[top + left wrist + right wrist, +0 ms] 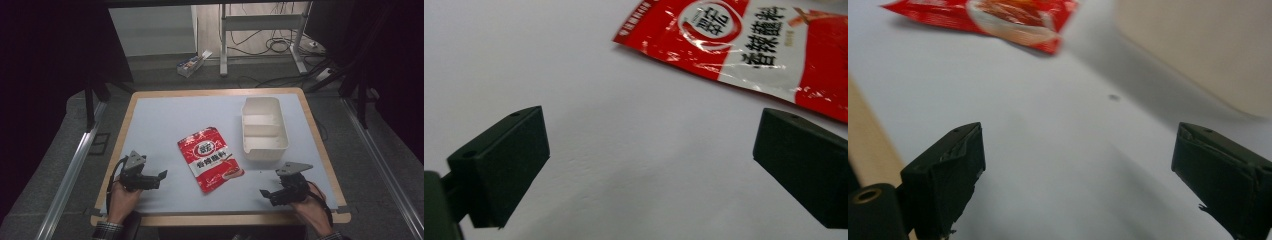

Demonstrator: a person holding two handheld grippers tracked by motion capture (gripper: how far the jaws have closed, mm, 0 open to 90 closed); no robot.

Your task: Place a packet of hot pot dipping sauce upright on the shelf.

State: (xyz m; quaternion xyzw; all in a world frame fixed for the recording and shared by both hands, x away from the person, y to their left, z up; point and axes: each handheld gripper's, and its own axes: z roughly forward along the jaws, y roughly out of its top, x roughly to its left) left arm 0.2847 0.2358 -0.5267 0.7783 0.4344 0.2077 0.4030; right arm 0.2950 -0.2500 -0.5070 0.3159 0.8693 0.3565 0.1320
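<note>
A red and white sauce packet (pixel 210 158) lies flat near the middle of the grey table top (pixel 165 120). My left gripper (pixel 159 180) rests low at the front left, open, pointing right toward the packet (pixel 754 45), with bare table between its jaws. My right gripper (pixel 265 194) sits at the front right, open, pointing left. Beyond its jaws lies the packet's corner (pixel 998 15), and the white box wall (pixel 1198 45) stands at the upper right. A white two-compartment box (pixel 263 127) stands empty at the back right.
The table has a wooden rim (pixel 210 219). A small dark speck (pixel 1114 97) marks the surface near the box. Beyond the table stand a metal frame (pixel 260 30), loose cables and a small carton (pixel 191 64) on the floor.
</note>
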